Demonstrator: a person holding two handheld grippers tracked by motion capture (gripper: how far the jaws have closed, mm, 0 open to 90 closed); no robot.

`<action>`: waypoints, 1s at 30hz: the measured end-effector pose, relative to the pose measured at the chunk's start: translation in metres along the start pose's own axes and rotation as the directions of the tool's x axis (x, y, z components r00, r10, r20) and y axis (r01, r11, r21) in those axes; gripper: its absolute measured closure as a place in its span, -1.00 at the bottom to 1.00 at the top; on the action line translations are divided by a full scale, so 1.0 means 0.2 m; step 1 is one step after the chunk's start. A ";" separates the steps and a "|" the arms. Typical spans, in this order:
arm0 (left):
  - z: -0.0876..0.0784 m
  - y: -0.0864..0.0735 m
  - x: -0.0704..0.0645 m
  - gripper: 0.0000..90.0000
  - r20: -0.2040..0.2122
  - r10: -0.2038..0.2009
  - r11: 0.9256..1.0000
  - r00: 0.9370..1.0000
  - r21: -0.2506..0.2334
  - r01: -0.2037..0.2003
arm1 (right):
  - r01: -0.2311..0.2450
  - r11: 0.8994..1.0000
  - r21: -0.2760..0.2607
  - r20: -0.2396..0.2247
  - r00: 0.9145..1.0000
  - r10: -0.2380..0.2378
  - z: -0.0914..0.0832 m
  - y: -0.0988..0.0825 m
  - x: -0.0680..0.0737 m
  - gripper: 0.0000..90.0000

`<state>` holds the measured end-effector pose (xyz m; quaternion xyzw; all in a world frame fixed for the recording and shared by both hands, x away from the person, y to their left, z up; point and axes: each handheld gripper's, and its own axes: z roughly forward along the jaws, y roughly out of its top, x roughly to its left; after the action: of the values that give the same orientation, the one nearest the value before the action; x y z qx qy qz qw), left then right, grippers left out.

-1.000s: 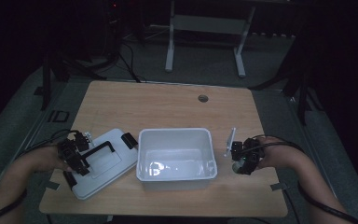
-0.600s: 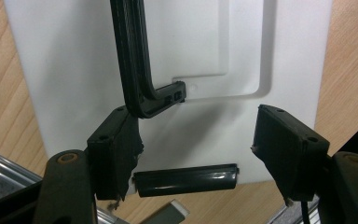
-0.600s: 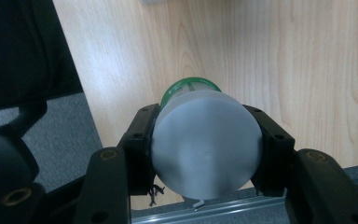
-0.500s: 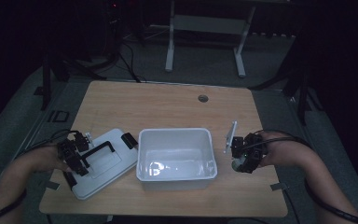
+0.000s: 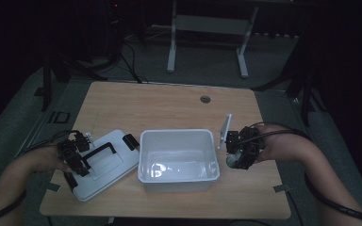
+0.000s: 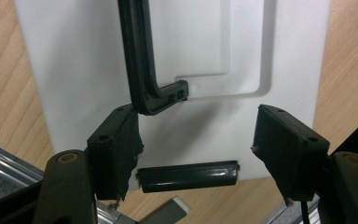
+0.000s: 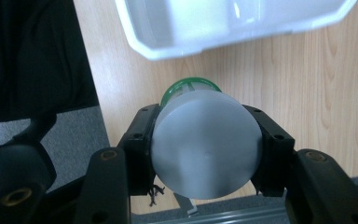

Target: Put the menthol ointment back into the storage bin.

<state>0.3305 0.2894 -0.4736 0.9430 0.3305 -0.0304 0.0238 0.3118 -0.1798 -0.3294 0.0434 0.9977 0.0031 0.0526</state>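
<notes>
Just right of the white bin [image 5: 178, 160], the right gripper [image 7: 205, 154] pinches a round, green-capped plastic container [image 7: 206, 145] by its sides, likely light, stiff and slippery, while the left gripper [image 6: 196, 154] hovers, jaws spread, over the lid [image 6: 205, 56].

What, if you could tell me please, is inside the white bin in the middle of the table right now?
The white bin looks empty: its pale floor shows only glare, and no item lies in it. The table beneath it is covered. The green-capped container is outside the bin, clamped in the right hand-held gripper.
</notes>
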 end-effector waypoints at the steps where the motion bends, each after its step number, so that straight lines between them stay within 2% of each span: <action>1: 0.00 0.00 0.00 -0.30 0.000 0.003 1.000 1.000 0.000 -0.003 | 0.004 1.000 -0.003 0.001 1.000 -0.004 -0.01 0.01 0.00 0.11; 6: 0.01 0.00 -0.01 -0.30 0.001 0.006 1.000 1.000 0.002 -0.006 | 0.039 0.999 -0.006 0.011 0.999 -0.039 -0.02 0.08 0.01 0.11; 10: 0.01 -0.01 0.00 -0.30 0.001 -0.007 1.000 1.000 -0.001 0.007 | 0.061 0.998 -0.014 0.020 0.998 -0.060 -0.02 0.13 0.02 0.11; 15: 0.01 -0.01 0.00 -0.30 0.006 0.003 1.000 1.000 0.003 -0.003 | 0.083 0.996 -0.031 0.018 0.996 -0.082 -0.01 0.19 0.03 0.11; 24: 0.03 -0.01 -0.01 -0.30 0.008 0.000 1.000 1.000 0.012 0.000 | 0.092 0.995 -0.041 0.024 0.996 -0.091 0.05 0.29 0.01 0.11; 30: 0.02 -0.01 -0.01 -0.30 0.006 0.000 1.000 1.000 0.004 0.000 | 0.080 0.996 -0.043 -0.005 0.997 -0.080 0.13 0.32 -0.02 0.11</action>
<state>0.3282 0.2890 -0.4780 0.9430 0.3303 -0.0339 0.0229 0.3243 -0.1164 -0.3542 0.0023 0.9985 0.0224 0.0501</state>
